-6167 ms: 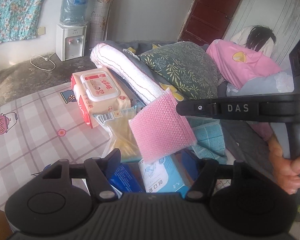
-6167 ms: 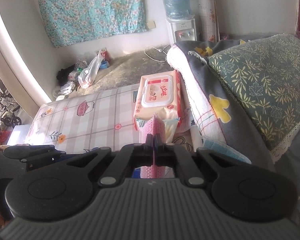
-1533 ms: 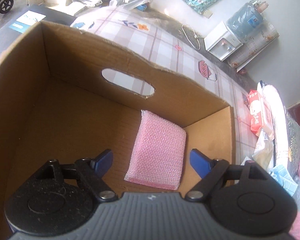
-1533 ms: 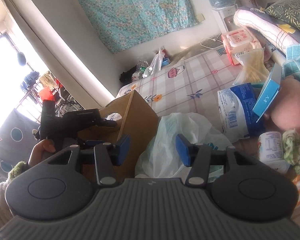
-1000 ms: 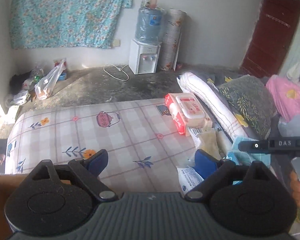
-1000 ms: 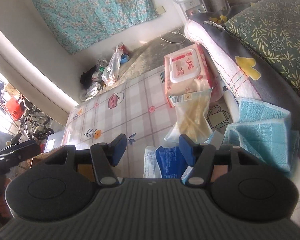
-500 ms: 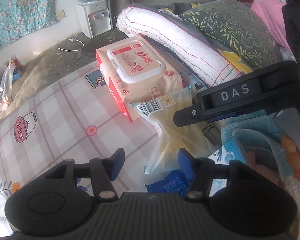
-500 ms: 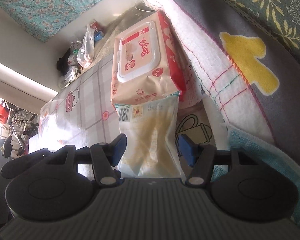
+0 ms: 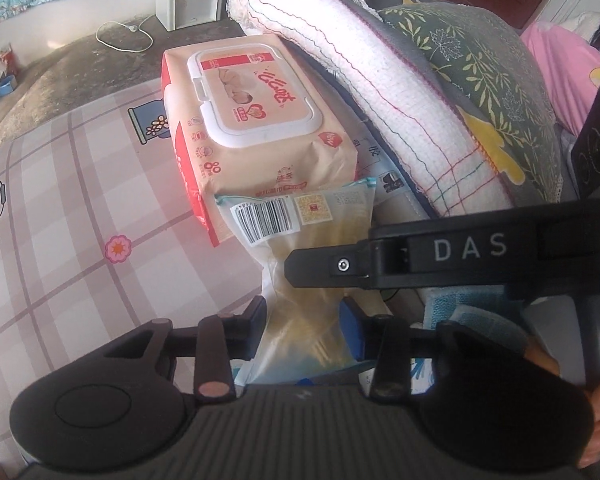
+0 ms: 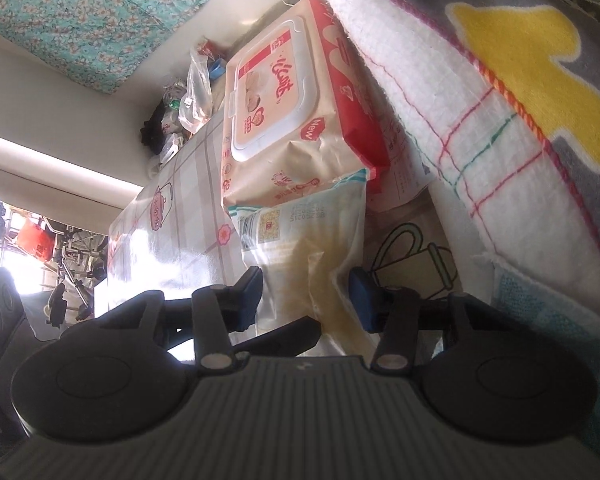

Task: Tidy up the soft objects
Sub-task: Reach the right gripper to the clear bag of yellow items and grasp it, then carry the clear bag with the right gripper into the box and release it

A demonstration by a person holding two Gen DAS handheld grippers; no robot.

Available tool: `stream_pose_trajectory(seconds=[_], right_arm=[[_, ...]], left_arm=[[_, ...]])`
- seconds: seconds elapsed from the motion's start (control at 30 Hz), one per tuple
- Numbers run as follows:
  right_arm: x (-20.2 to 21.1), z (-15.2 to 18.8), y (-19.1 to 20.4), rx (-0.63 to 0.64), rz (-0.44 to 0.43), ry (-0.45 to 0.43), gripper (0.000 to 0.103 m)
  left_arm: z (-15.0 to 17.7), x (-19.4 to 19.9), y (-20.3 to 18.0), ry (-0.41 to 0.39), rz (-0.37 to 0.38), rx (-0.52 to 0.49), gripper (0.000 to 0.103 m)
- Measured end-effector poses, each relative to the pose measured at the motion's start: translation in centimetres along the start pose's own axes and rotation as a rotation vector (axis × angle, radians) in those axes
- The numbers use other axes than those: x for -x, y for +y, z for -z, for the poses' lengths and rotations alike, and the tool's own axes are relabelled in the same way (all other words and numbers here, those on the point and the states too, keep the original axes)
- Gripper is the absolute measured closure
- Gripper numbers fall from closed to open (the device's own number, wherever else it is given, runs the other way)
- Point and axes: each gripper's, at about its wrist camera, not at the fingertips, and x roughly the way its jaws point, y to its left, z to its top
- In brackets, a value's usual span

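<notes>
Daylight throughout. In the right wrist view, strong glare from the bright opening (image 10: pixel 24 220) at far left washes out the checked mat (image 10: pixel 172 240) beside it. The left wrist view is evenly lit, with soft shadows. Both views show heavy fisheye bending and dark vignetted corners. Near tool bodies read slightly soft; mid-scene is sharp.

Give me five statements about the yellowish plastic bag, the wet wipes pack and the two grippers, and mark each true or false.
1. The yellowish plastic bag sits between the left gripper fingers. True.
2. The wet wipes pack has its lid flipped open. False: the white lid is shut.
3. The bag's barcode end leans on the wipes pack. True.
4. The right gripper straddles the wipes pack. False: it straddles the same bag.
5. The rolled white blanket lies on top of the wipes pack. False: it lies beside it.
</notes>
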Motion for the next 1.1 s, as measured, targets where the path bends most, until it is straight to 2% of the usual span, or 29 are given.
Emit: stream_pose_trajectory(seconds=[0.07,0.3,0.4,0.6,0.7,0.83,0.97,1.1], right_arm=[[0.4,0.2,0.6,0.012,0.004,-0.017,0.066],[4.1,1.1,3.8,0.059,-0.009,-0.095,0.067],[7.2,2.2,6.4,0.102,-0.022,-0.128,0.067],[13.4,5.9,13.3,0.202,-0.098,-0.179,0.068],[15.2,9.2,17.6,0.258,-0.157,-0.188,0.068],[15.4,14.5,23.6,0.334,-0.243,-0.158,0.068],[13.1,19.9,29.4,0.382,-0.302,-0.071,0.068],[9.1,24.8,34.3,0.419,-0.306,0.022,0.067]], left_arm=[[0.1,0.7,-0.5,-0.013,-0.004,-0.001,0.065],[0.5,5.0,-1.3,-0.094,0.005,0.018,0.066],[1.2,8.3,-1.6,-0.14,0.009,0.016,0.066],[4.5,18.1,-0.9,-0.257,0.001,0.025,0.067],[7.4,23.3,0.5,-0.311,-0.02,0.046,0.067],[12.7,29.1,3.2,-0.356,-0.093,0.085,0.067],[18.4,32.5,6.6,-0.365,-0.183,0.143,0.067],[22.8,33.5,11.2,-0.35,-0.216,0.251,0.067]])
